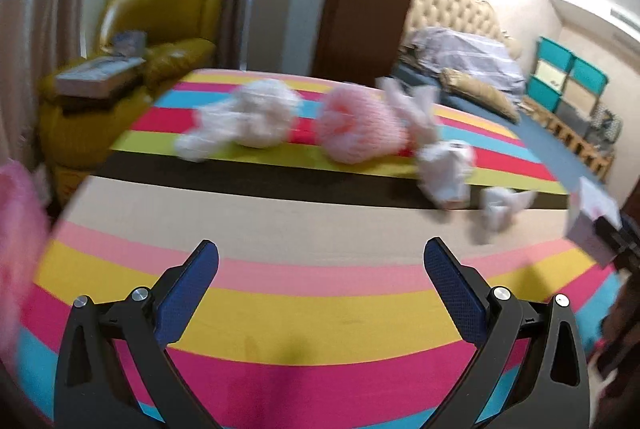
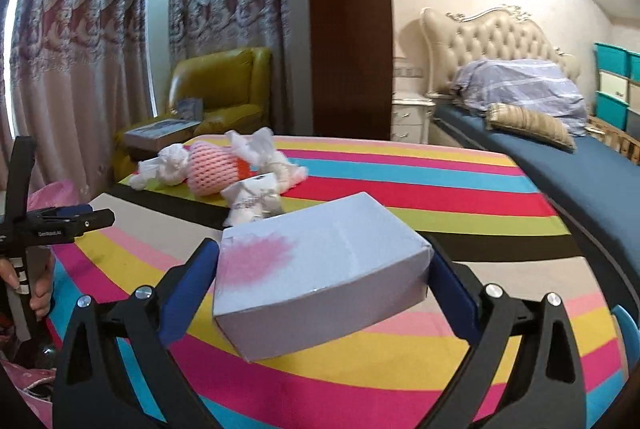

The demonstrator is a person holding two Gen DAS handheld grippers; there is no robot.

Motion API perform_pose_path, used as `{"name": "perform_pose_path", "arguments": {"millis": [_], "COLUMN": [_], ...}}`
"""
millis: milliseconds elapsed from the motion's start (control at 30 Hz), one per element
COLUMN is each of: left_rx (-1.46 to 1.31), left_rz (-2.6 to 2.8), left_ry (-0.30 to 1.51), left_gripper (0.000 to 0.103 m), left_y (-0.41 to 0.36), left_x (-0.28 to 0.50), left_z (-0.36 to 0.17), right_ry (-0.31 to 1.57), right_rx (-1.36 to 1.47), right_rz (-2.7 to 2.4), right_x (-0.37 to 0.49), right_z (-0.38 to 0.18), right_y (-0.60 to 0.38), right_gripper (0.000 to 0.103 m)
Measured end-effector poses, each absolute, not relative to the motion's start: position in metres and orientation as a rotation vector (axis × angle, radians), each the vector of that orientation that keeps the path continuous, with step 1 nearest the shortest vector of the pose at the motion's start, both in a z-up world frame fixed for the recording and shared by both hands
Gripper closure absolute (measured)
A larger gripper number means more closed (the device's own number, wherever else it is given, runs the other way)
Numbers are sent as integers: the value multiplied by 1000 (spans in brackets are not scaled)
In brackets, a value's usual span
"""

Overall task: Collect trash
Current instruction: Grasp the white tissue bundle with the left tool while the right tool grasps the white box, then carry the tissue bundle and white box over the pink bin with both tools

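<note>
My right gripper point(image 2: 324, 269) is shut on a white cardboard box point(image 2: 320, 281) with a pink smudge, held above the striped table point(image 2: 400, 189). The box also shows at the right edge of the left wrist view point(image 1: 592, 217). My left gripper point(image 1: 320, 265) is open and empty over the striped table point(image 1: 320, 309); it also shows at the left of the right wrist view point(image 2: 96, 219). Trash lies at the table's far side: a white foam net point(image 1: 256, 117), a pink foam net point(image 1: 356, 129), crumpled white paper point(image 1: 444, 165) and a small white scrap point(image 1: 500, 207). The left view is blurred.
A pink plastic bag point(image 2: 56, 193) hangs off the table's left edge, also seen in the left wrist view point(image 1: 16, 229). A yellow armchair point(image 2: 224, 85) with boxes on it stands behind the table. A bed with a blue sheet point(image 2: 560, 165) lies to the right.
</note>
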State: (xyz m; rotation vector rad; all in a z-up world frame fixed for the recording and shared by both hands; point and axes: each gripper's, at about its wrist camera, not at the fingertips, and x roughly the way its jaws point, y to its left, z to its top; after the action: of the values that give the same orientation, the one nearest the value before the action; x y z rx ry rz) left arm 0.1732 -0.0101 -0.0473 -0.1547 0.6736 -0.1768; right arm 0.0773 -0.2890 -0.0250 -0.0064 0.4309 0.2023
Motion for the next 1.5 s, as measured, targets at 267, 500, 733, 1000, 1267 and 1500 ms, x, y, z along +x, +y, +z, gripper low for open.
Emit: {"name": "perform_pose_path", "arguments": {"millis": [267, 500, 733, 1000, 1267, 1500], "left_rx": [26, 107, 196, 180, 145, 142], "left_rz": [-324, -374, -411, -420, -344, -289], "left_ry": [679, 750, 839, 699, 636, 569], "left_gripper": [13, 31, 65, 67, 67, 67], "left_y": [-123, -182, -219, -181, -116, -73], "left_x": [201, 238, 259, 196, 149, 112], "left_z": [-47, -55, -74, -51, -46, -41], "right_ry": [406, 383, 368, 373, 418, 419], "right_rx": [74, 133, 154, 113, 74, 28], "right_rz": [169, 172, 177, 205, 276, 346], "right_x": [58, 43, 34, 24, 26, 25], "right_z": [-27, -28, -28, -33, -45, -45], "right_y": [-328, -349, -357, -344, -299, -252], "right_gripper": [7, 7, 7, 7, 7, 7]}}
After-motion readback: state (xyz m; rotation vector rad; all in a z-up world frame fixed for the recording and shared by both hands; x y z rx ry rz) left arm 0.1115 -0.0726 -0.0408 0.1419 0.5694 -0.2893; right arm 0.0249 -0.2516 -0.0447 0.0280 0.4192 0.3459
